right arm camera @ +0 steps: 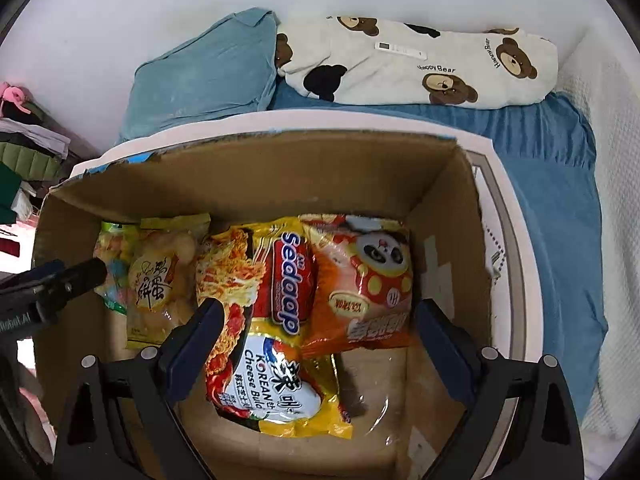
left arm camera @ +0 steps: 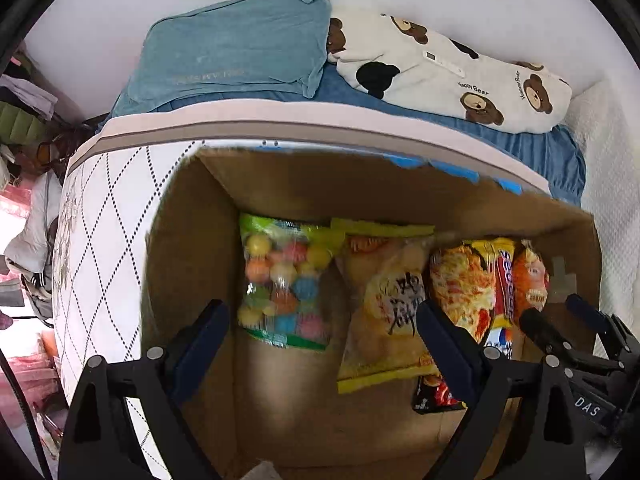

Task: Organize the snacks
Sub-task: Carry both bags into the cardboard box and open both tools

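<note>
- Looking down both wrist views, I see a mattress edge (left arm camera: 100,216) with a diamond-stitch side running along the far side of the cardboard box (right arm camera: 248,184), touching or just behind its far wall.
- On the bed (right arm camera: 552,148), at the top of both frames, lie a folded blue cloth (left arm camera: 240,52) and a white bear-print blanket (left arm camera: 452,68); piled clothes (left arm camera: 24,112) fill the left edge.
- The box walls rise around my tools; its left wall stands just beside my left gripper (left arm camera: 320,344), its right wall beside my right gripper (right arm camera: 320,340).
- Both grippers have their jaws wide apart, nothing clamped; packets lie beneath the gaps.
- Inside the box, along its far wall from left to right: a clear bag of coloured balls (left arm camera: 280,280), a yellow cracker bag (left arm camera: 384,304), a Sedaap noodle packet (right arm camera: 280,320) and an orange panda packet (right arm camera: 368,280).
- The noodle packet is yellow and red, glossy, overlapping the panda packet's left edge.
</note>
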The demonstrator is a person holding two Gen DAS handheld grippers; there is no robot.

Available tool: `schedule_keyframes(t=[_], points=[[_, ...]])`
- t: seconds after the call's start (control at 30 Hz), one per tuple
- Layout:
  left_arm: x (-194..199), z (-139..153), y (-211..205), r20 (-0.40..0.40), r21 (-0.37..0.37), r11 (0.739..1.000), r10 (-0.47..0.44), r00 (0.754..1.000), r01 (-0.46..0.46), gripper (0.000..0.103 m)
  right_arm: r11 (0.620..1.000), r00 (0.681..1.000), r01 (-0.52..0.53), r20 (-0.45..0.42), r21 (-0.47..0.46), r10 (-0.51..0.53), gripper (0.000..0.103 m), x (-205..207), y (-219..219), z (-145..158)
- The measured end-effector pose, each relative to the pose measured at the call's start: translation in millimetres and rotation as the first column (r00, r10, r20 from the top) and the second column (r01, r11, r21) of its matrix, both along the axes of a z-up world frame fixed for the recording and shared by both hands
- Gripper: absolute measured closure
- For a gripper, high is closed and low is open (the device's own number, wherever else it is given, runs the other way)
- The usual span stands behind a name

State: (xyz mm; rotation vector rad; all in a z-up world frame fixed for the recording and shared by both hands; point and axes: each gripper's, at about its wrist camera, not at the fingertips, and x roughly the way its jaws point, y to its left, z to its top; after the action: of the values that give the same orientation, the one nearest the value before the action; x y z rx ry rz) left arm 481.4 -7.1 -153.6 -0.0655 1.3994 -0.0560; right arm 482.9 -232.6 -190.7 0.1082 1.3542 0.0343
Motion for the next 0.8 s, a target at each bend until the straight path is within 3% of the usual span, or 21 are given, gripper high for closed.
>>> schedule_keyframes(t=[0.33, 0.8], points=[[-40.3, 11.9, -5.4, 0.065, 0.008, 1.000, -0.015, 0.998, 0.014, 0.007, 1.000, 1.000, 0.006, -0.013, 0.010, -0.006, 0.005, -37.7, 0.5, 6.1], [-117.2, 59.0, -0.9, 0.261, 0.018, 1.000, -0.019, 0.965, 0.015, 0.008, 1.000, 0.993, -0.002, 0.115, -0.009, 0.003, 0.005, -114.7, 10.4, 54.9]])
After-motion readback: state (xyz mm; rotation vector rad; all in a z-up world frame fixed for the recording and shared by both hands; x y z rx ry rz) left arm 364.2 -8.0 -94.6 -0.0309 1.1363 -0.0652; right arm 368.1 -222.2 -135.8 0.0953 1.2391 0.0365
